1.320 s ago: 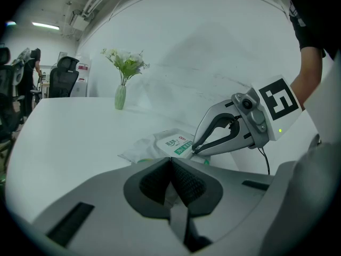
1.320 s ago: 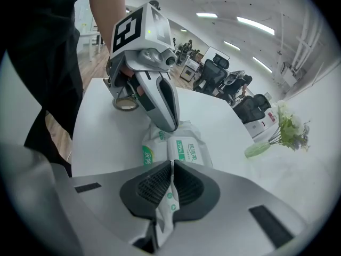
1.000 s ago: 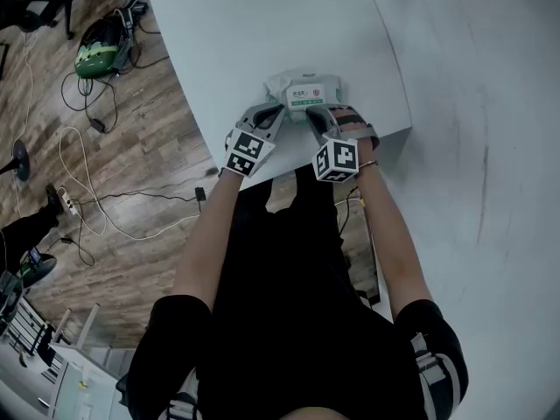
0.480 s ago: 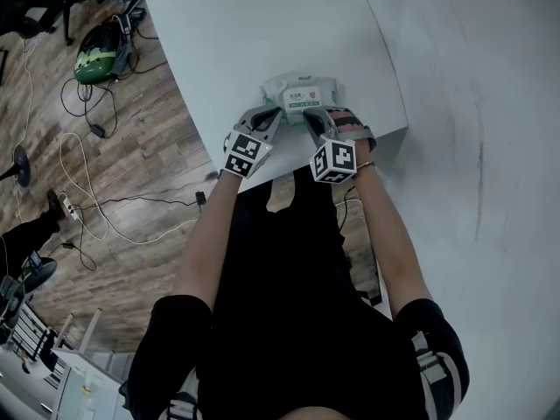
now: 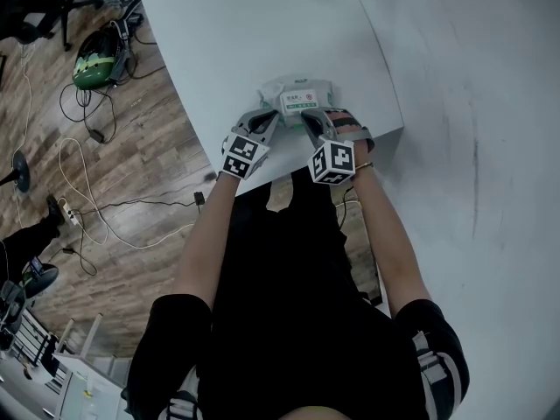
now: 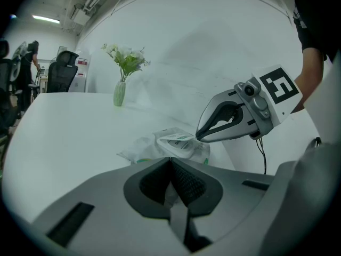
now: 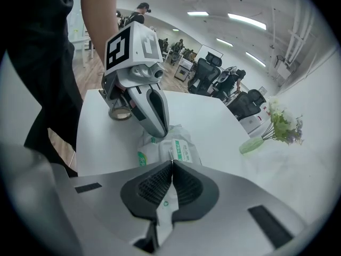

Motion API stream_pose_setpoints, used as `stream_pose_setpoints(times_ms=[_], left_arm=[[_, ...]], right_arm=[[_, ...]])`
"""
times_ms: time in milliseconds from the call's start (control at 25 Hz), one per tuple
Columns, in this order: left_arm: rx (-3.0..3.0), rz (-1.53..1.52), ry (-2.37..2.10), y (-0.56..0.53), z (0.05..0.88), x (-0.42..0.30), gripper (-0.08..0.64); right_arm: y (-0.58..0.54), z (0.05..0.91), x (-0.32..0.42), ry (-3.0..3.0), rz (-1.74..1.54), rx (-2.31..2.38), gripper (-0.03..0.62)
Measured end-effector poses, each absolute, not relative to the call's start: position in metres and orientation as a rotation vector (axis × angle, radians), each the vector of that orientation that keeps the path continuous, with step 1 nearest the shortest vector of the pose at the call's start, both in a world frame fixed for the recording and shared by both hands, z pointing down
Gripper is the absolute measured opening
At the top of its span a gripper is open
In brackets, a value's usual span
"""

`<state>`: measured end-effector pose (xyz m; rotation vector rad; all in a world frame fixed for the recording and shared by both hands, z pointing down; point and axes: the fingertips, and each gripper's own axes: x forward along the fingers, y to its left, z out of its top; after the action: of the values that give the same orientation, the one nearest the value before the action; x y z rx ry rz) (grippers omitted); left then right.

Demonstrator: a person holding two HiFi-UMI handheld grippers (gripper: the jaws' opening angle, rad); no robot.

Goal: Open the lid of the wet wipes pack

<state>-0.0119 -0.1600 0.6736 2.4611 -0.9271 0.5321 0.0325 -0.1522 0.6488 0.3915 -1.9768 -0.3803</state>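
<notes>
The white and green wet wipes pack (image 5: 297, 97) lies near the front edge of the white table (image 5: 227, 33). My left gripper (image 5: 265, 119) is shut on the pack's near left end, with white wrapper pinched between its jaws (image 6: 170, 163). My right gripper (image 5: 311, 121) is shut on the lid flap (image 6: 178, 138), a white label with green print, which stands slightly raised off the pack's top (image 7: 178, 149). In the right gripper view, white film with a green dot shows between the shut jaws (image 7: 171, 167). The two grippers are close together on the pack.
A green vase of flowers (image 6: 120, 92) stands farther back on the table (image 7: 256, 143). A tape roll (image 7: 120, 112) sits by the table's near edge. Cables and a green bag (image 5: 101, 51) lie on the wooden floor to the left. Office chairs stand in the background.
Both grippers stay shut on the pack in the same grip. Only the head view has shifted slightly.
</notes>
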Motion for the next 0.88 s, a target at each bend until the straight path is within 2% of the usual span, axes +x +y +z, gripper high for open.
stream_pose_setpoints(times_ms=[880], left_arm=[[2.449, 0.535, -0.919, -0.162, 0.67, -0.011, 0.023]], right_arm=[[-0.186, 0.613, 0.032, -2.054, -0.392, 0.495, 0.026]])
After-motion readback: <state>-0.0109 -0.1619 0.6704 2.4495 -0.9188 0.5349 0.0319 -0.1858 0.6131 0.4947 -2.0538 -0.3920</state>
